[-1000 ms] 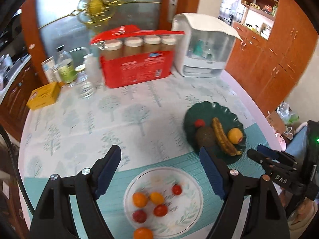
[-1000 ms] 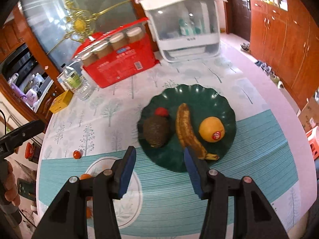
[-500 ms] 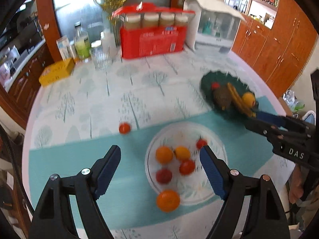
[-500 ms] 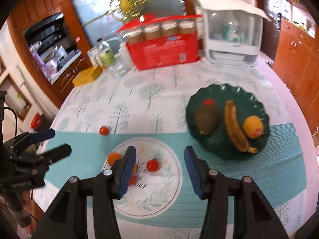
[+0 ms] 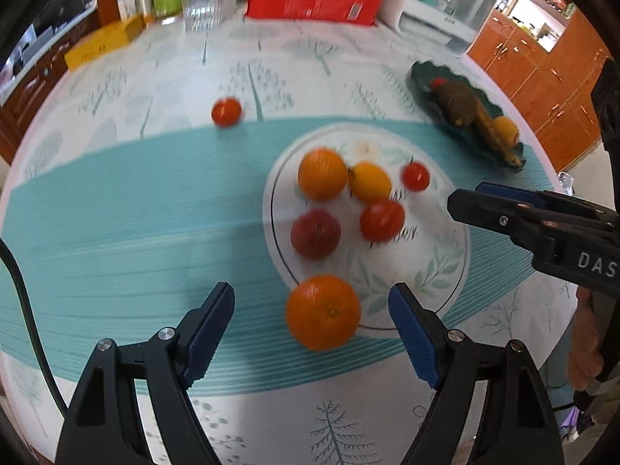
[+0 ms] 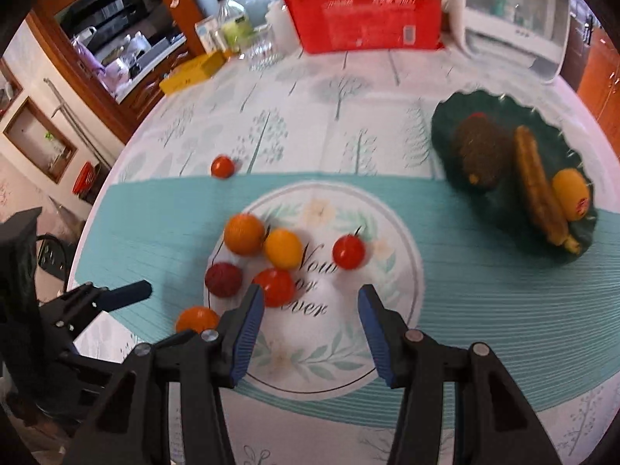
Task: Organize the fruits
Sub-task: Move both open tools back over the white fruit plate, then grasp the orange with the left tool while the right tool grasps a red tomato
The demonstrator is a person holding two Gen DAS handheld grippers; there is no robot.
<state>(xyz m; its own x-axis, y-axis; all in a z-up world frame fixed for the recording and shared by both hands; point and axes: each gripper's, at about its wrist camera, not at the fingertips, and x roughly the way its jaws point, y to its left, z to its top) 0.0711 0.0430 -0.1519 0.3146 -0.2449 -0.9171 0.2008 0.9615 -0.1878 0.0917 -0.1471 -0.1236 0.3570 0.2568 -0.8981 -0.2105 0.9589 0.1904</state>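
Note:
A white floral plate [image 5: 422, 259] [image 6: 391, 232] holds several small fruits: an orange [image 5: 321, 173], a yellow one [image 5: 370, 181], two red tomatoes and a dark red fruit [image 5: 315, 232]. One orange [image 5: 323, 312] [image 6: 197, 319] lies on the teal mat just off the plate's near rim. A loose tomato [image 5: 226, 111] [image 6: 222, 166] lies beyond the mat. A dark green plate [image 6: 484, 104] [image 5: 422, 73] holds a brown fruit, a banana and an orange. My left gripper [image 5: 312, 333] is open, its fingers either side of the loose orange. My right gripper [image 6: 310, 310] is open above the white plate.
At the table's back stand a red carton of jars [image 6: 364, 19], a white appliance [image 6: 515, 27], bottles and a glass [image 5: 201, 4], and a yellow box [image 5: 100, 44]. Wooden cabinets [image 5: 542, 62] stand to the right of the table's edge.
Both grippers have dropped lower and nearer to the white plate. The left now brackets the loose orange. The right has swung left from the green plate to the white one.

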